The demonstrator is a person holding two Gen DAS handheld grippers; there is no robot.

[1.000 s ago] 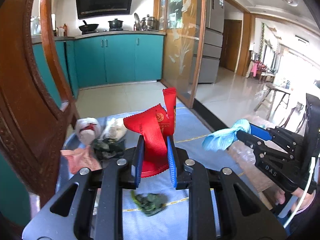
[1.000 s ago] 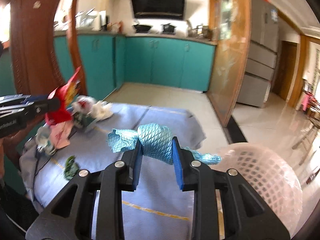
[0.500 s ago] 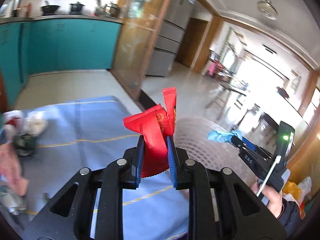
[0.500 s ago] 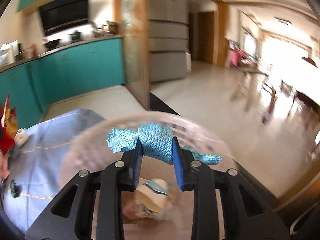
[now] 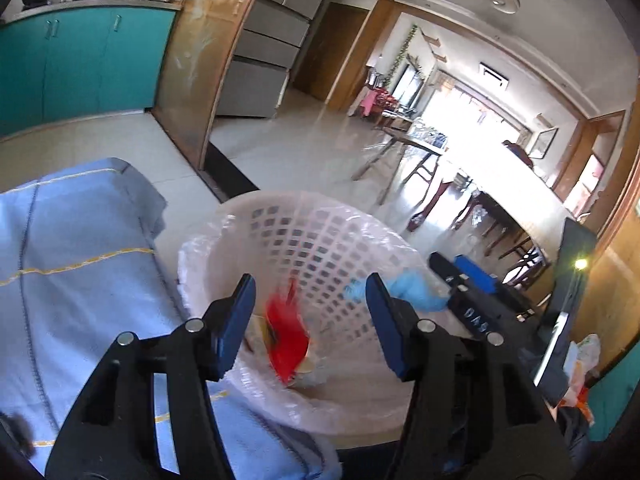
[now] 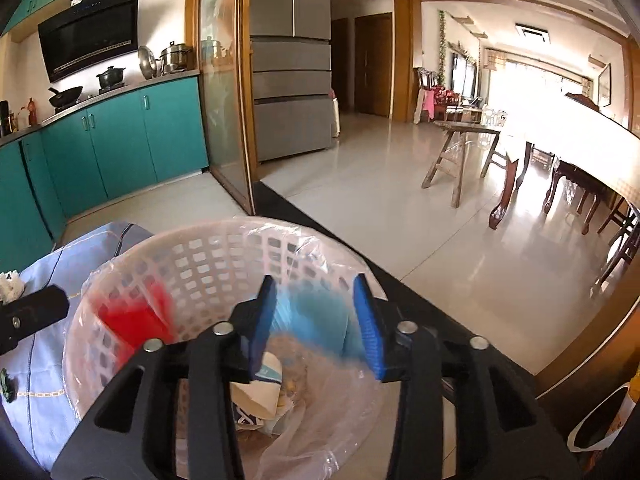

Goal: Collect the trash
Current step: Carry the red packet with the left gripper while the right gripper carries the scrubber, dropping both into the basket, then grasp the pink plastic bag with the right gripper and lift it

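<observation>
A white lattice waste basket (image 5: 320, 236) lined with clear plastic stands beside the blue-clothed table. My left gripper (image 5: 308, 320) is open above its mouth, and the red wrapper (image 5: 286, 338) is blurred, dropping into the basket below it. My right gripper (image 6: 314, 320) is open over the same basket (image 6: 192, 256), and the blue crumpled cloth (image 6: 316, 320) is blurred between the fingers, loose. The red wrapper (image 6: 132, 316) shows at the basket's left wall. Paper trash (image 6: 260, 388) lies at the bottom.
The blue tablecloth (image 5: 72, 280) lies left of the basket, with a green scrap (image 6: 6, 380) and white trash (image 6: 10, 284) on it. Teal kitchen cabinets (image 6: 120, 144), a glass door and a dining table with stools (image 6: 460, 152) stand beyond.
Both grippers swung from the table to over the basket and opened. The red wrapper and the blue cloth have left the jaws and are falling in.
</observation>
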